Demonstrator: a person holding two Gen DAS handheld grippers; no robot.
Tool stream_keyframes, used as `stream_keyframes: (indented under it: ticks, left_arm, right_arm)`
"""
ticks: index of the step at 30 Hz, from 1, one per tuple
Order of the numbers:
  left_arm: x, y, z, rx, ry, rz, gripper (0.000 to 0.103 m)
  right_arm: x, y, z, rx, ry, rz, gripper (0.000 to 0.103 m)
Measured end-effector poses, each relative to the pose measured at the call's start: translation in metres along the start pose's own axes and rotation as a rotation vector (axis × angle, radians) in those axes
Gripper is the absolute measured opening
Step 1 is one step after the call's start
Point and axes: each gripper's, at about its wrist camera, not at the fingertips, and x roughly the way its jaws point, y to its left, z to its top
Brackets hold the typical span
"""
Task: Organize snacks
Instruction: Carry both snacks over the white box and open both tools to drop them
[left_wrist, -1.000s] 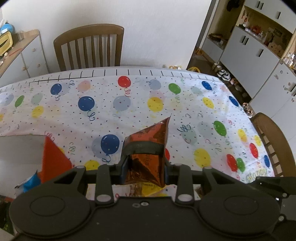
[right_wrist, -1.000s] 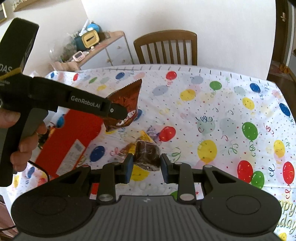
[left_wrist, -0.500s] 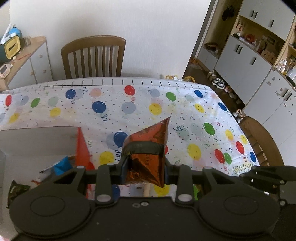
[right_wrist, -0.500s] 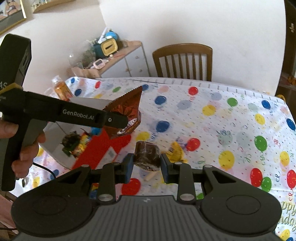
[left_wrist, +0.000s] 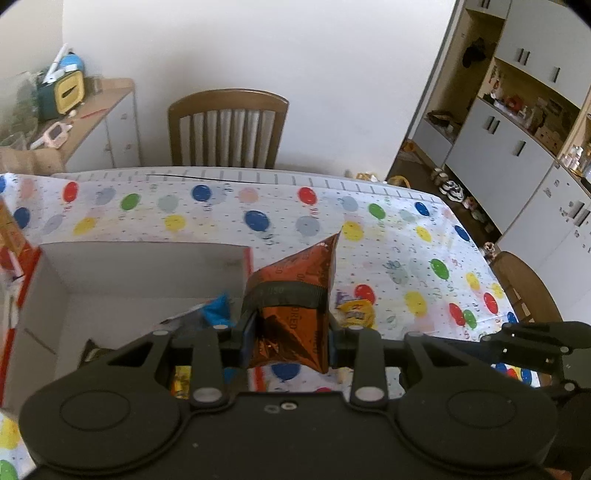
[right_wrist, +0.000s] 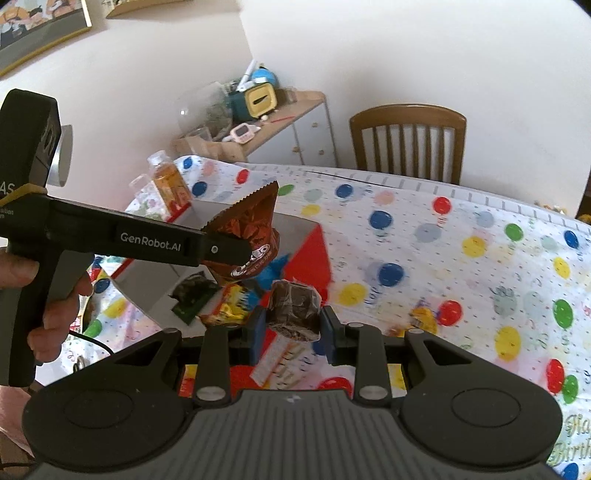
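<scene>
the left claw is pinching a shiny brown snack bag and the right claw is squeezing a dark wrapped cake, both hanging by the open white box, likely for dropping in.
</scene>
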Motion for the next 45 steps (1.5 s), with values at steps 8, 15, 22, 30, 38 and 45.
stream_keyframes:
  ticks: [8,15,22,30,38,45]
  left_arm:
    - [-0.015,0.035,-0.005,-0.02,-0.011,0.033,0.033]
    - [-0.021,0.071,-0.009,-0.042,-0.012,0.072,0.033]
    - [-0.018,0.11,-0.014,-0.067,0.006,0.124,0.033]
    - [-0.003,0.153,-0.018,-0.084,0.042,0.193,0.033]
    - [0.026,0.176,-0.014,-0.056,0.079,0.234,0.033]
    - [0.053,0.181,-0.009,-0.02,0.108,0.242,0.033]
  right_arm:
    - [0.021,0.034,0.009,-0.019,0.009,0.021,0.031]
    - [0.054,0.066,0.014,-0.027,0.042,0.046,0.031]
    - [0.093,0.09,0.016,-0.024,0.088,0.058,0.031]
    - [0.138,0.108,0.019,-0.056,0.148,0.017,0.031]
    - [0.179,0.122,0.021,-0.089,0.19,-0.007,0.031]
    - [0.202,0.124,0.016,-0.097,0.229,-0.013,0.031]
